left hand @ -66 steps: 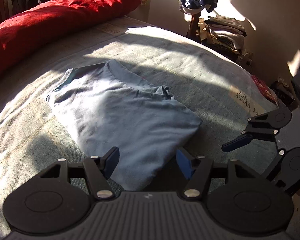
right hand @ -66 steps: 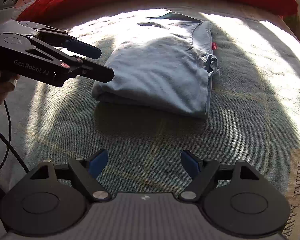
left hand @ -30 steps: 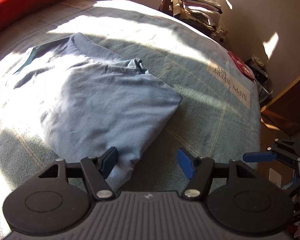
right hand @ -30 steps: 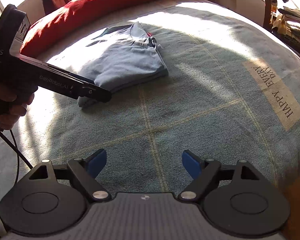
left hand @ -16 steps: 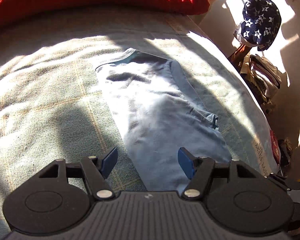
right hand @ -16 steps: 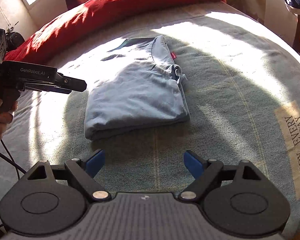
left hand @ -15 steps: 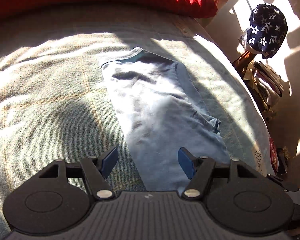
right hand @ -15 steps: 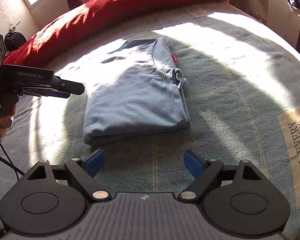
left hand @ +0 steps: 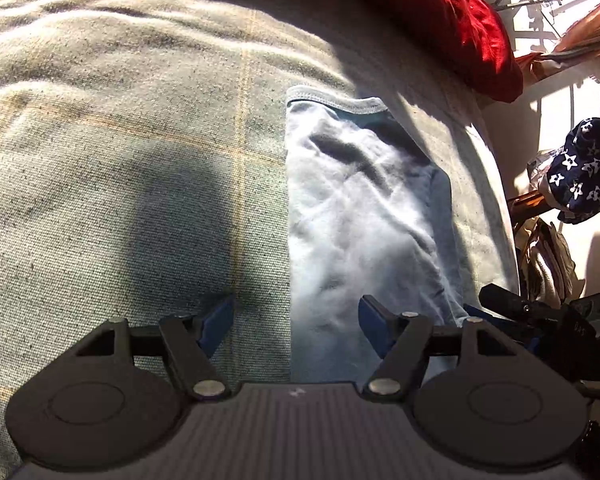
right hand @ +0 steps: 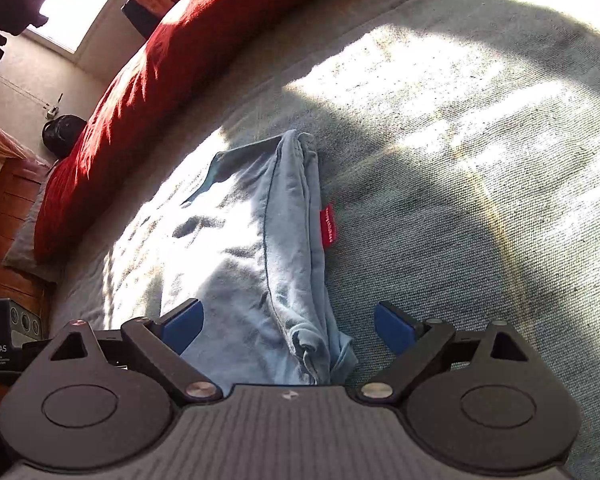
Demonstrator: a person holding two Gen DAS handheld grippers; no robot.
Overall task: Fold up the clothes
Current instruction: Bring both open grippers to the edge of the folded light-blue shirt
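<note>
A light blue shirt (left hand: 360, 216) lies folded into a long strip on the grey-green bed cover (left hand: 120, 168). My left gripper (left hand: 296, 320) hangs open low over the shirt's near end, with the shirt's left edge between its fingers. In the right wrist view the same shirt (right hand: 244, 248) shows a red tag (right hand: 327, 226) on its right edge. My right gripper (right hand: 288, 326) is over the near right corner. Its jaws are opening, the bunched corner lies between them, and the pads do not press on it. Part of the right tool (left hand: 540, 320) shows beside the shirt.
A long red pillow (right hand: 140, 100) runs along the far side of the bed. Off the bed's edge stand a dark star-patterned garment (left hand: 584, 168) and a pile of clothes (left hand: 548, 256). Wooden furniture (right hand: 4, 216) is at the left.
Both grippers have come in low over the shirt's near end. The left one rolled and now straddles the left edge. The right one swung across to the right corner and spread wider.
</note>
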